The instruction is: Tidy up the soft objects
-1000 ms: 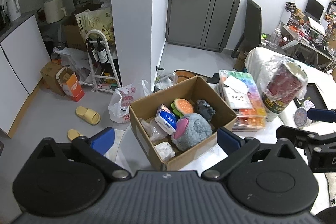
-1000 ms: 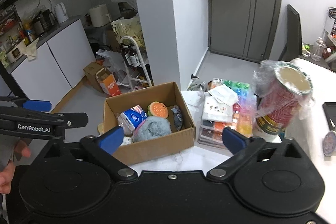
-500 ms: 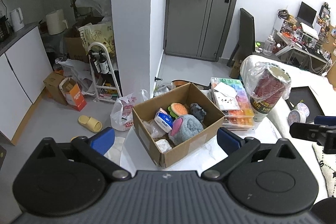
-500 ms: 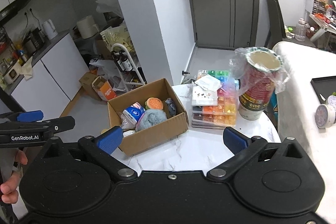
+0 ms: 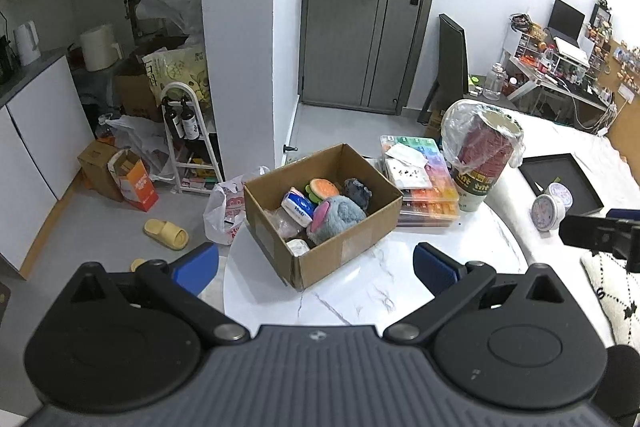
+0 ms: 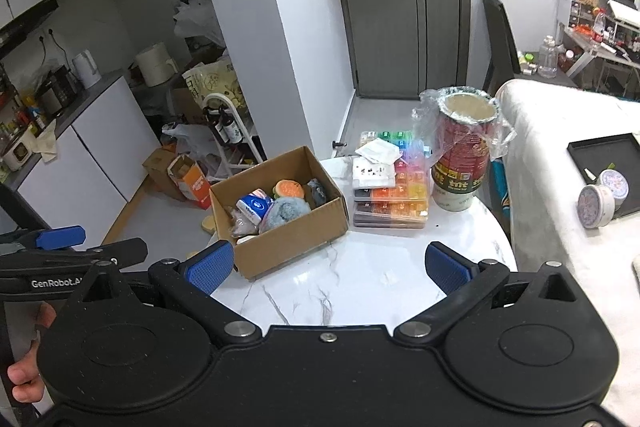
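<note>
An open cardboard box (image 5: pixel 344 243) (image 6: pixel 296 233) stands on the round white marble table (image 5: pixel 360 299) (image 6: pixel 360 283). Inside lie a grey plush with a pink ear (image 5: pixel 338 213) (image 6: pixel 286 211), an orange burger-shaped plush (image 5: pixel 322 189) (image 6: pixel 289 189), a dark grey plush (image 5: pixel 358 191) (image 6: pixel 319 190), a blue-and-white tissue pack (image 5: pixel 298 207) (image 6: pixel 254 206) and clear wrapped items. My left gripper (image 5: pixel 316 265) hovers open above the table's near edge, short of the box. Held back the same way, my right gripper (image 6: pixel 326 267) is open with nothing between its fingers.
A stack of rainbow-coloured compartment boxes (image 5: pixel 424 187) (image 6: pixel 394 193) with white packets on top sits right of the box, beside a tall red can in plastic wrap (image 5: pixel 482 155) (image 6: pixel 464 155). A white sofa with a black tray (image 6: pixel 608 167) and round tins lies right. Floor clutter is left.
Both grippers have pulled back and up from the box, so it looks smaller and more of the table shows. Both stay open; the box contents have not moved.
</note>
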{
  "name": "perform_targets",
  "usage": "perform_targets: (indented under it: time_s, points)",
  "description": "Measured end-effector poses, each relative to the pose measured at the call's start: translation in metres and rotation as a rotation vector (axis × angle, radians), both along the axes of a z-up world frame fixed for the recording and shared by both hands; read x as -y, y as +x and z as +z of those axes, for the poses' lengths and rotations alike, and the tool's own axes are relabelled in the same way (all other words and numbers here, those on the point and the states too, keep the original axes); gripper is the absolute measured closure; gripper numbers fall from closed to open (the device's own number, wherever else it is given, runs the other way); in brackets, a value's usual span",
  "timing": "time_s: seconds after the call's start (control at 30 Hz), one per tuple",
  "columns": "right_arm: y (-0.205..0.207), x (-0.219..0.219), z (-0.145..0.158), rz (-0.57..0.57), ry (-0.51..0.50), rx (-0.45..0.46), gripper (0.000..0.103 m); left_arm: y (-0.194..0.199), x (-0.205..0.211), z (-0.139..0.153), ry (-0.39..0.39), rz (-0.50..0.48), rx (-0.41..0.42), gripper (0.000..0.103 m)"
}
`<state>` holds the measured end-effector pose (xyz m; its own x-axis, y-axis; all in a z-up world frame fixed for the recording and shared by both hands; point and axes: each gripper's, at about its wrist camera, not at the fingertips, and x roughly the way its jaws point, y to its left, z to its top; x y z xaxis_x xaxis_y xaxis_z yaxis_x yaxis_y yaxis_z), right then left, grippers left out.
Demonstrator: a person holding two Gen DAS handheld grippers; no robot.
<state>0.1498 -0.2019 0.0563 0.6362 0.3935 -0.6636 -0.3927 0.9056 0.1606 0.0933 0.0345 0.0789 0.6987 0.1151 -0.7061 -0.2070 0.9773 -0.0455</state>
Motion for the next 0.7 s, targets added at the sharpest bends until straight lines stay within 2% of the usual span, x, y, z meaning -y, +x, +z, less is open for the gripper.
perform_targets:
  time_s: [0.37, 0.7]
  points:
    - [-0.051, 0.013, -0.005, -0.053, 0.031, 0.075, 0.000, -0.038, 0.015, 0.002, 0.012, -0.024, 0.028, 0.000]
    - [-0.075, 0.029, -0.011, -0.119, 0.047, 0.096, 0.000, -0.063, 0.024, -0.006, 0.015, -0.055, 0.025, 0.000]
